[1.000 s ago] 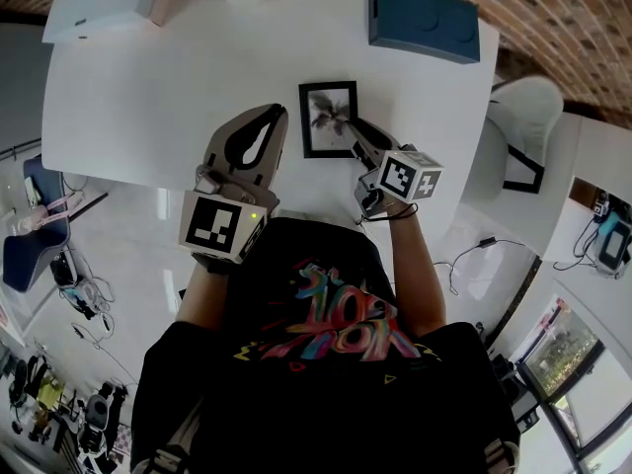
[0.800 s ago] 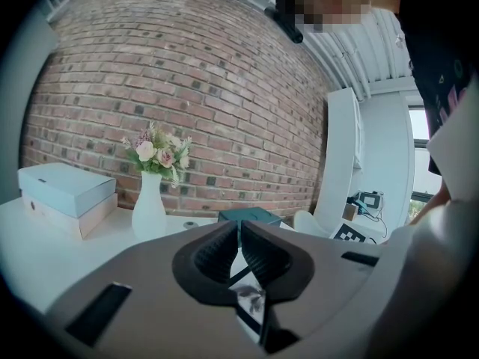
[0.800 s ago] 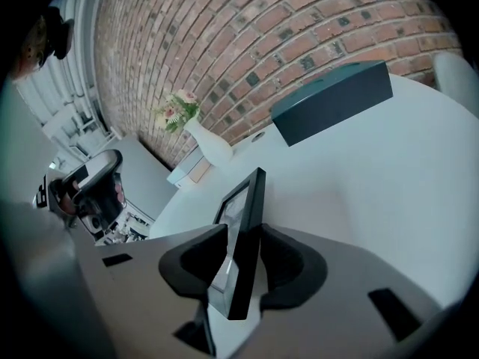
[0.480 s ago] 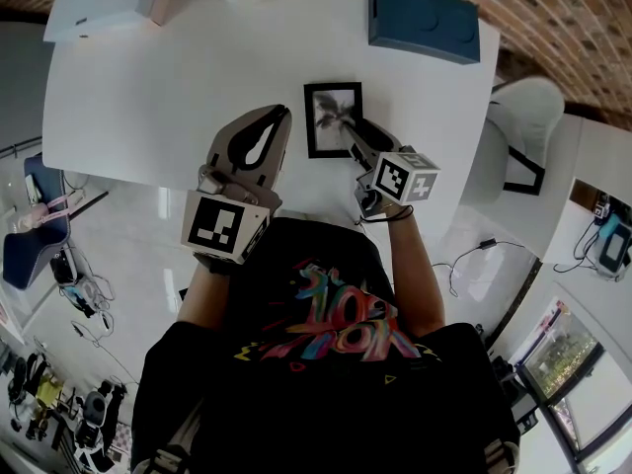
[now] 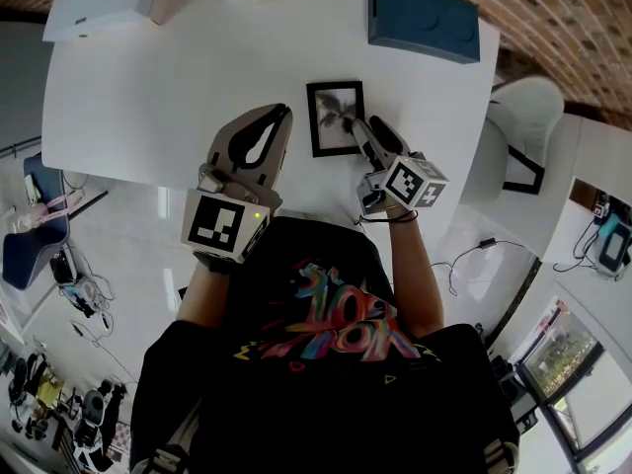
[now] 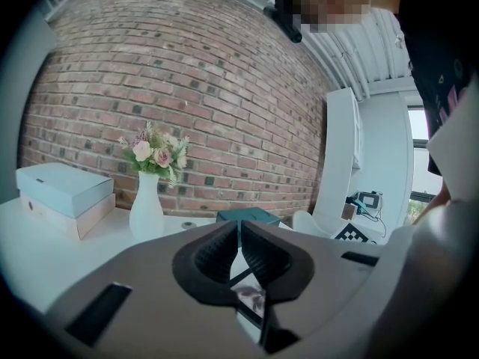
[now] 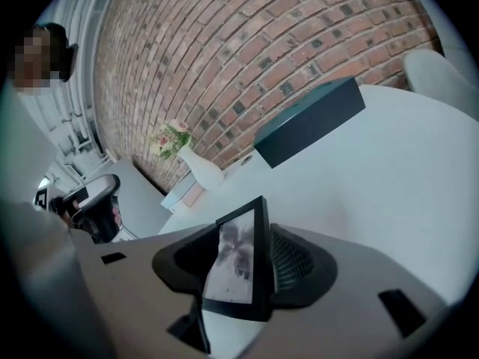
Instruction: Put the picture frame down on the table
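Pale blue lidded box (image 6: 63, 189): on the round white table (image 5: 148, 87), far beyond the left tongs and off to their left; it sits on a tan box.
White vase of pink flowers (image 6: 147, 204): upright on the table, well beyond the left tongs' tips, just right of the pale box.
Left tongs (image 5: 284, 115): held over the table's near edge, pointing away from the person; in the left gripper view the left tongs (image 6: 239, 230) have their two dark jaws pressed together at the tips, with nothing between them.
Black picture frame with a grey palm photo (image 5: 335, 117): on the table just right of the left tongs' tips, photo side up; its right edge sits between the right tongs' jaws (image 7: 238, 264).
Right tongs (image 5: 362, 131): jaws have just been opening and now stand spread; in the right gripper view (image 7: 247, 264) the left jaw is clear of the frame and the right jaw lies close beside its edge; contact there cannot be judged.
Dark teal rectangular box (image 5: 423, 18): flat on the table, well beyond the right tongs.
White chair (image 5: 518, 117): off the table's edge, right of the right tongs.
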`<action>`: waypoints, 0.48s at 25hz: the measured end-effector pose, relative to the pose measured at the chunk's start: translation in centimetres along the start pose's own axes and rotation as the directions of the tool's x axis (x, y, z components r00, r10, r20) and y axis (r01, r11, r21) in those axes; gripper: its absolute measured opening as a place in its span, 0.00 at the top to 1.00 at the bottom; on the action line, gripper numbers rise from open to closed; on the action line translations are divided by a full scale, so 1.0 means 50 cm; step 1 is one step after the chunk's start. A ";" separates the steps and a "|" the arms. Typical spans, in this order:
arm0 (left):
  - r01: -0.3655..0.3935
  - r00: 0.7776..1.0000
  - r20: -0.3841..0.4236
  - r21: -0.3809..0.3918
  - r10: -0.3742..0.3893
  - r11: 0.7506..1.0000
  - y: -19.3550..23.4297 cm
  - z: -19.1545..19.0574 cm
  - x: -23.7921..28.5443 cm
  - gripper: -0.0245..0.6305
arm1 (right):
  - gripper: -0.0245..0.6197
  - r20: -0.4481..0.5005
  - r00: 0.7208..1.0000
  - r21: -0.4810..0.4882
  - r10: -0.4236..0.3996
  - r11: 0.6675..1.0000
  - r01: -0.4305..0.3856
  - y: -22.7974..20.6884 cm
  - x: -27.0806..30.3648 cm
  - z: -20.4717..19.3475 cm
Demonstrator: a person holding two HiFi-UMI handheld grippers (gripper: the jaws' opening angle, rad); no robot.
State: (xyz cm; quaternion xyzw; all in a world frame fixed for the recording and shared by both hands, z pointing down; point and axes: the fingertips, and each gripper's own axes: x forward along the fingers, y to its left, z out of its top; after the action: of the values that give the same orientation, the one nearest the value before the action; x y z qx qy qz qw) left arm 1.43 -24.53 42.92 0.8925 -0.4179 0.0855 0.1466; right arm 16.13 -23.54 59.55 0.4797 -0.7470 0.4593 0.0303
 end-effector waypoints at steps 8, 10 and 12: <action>0.011 1.000 0.008 0.010 -0.011 1.000 -0.006 0.007 0.000 0.91 | 0.64 0.016 1.000 -0.013 0.019 1.000 -0.018 0.016 -0.010 0.009; 0.013 1.000 0.006 0.011 -0.013 1.000 -0.009 0.010 -0.004 0.91 | 0.64 0.029 0.999 -0.029 0.038 0.999 -0.037 0.034 -0.012 0.018; 0.014 1.000 0.008 0.015 -0.014 1.000 -0.011 0.017 -0.008 0.91 | 0.64 0.047 0.997 -0.047 0.059 0.997 -0.056 0.054 -0.017 0.031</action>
State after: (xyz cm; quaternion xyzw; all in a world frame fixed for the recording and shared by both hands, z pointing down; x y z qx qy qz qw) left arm 1.60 -24.20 41.91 0.8968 -0.4116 0.0841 0.1387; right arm 15.17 -23.76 56.46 0.4681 -0.7713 0.4312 0.0100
